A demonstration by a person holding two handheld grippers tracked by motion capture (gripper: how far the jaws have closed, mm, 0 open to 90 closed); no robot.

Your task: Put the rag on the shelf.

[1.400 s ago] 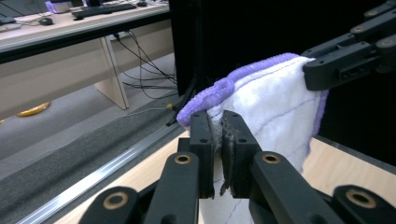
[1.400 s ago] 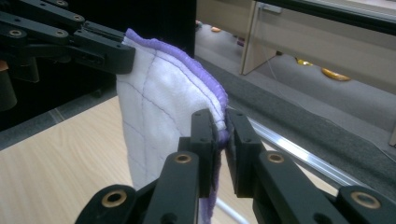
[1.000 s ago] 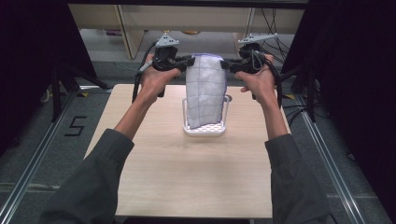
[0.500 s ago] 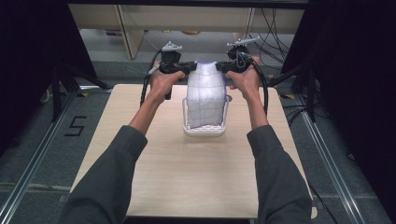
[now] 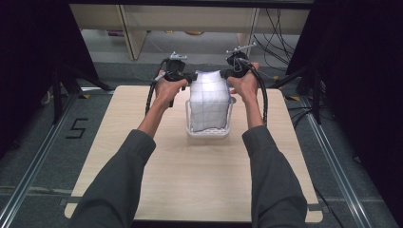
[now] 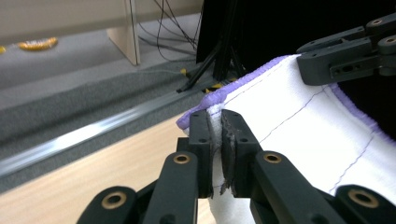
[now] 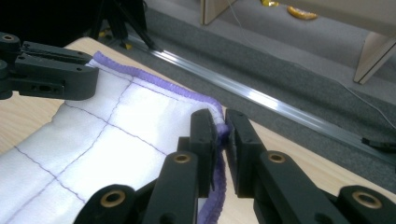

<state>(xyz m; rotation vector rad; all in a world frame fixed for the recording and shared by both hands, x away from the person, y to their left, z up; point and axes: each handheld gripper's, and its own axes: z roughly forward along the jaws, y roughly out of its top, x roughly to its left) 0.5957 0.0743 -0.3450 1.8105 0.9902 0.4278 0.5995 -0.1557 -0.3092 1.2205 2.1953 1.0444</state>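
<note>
Cloth (image 5: 209,97) hanging into basket (image 5: 209,132) mid-table (image 5: 190,180), left gripper (image 5: 189,77) and right gripper (image 5: 227,73) at its top corners

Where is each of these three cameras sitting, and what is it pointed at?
High view: above the person's side, looking forward and down at the table; forearms, both hands show.
Left gripper view: rides the left gripper, looking along its jaws clamping the white cloth.
Right gripper view: rides the right gripper, jaws pinching the purple hem.
Shared: the cloth, over a clear basket.

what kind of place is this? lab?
Likely a lab data-collection rig: a bare wooden table flanked by black curtains, floor rails, loose cables, and handheld grippers holding a cloth.
</note>
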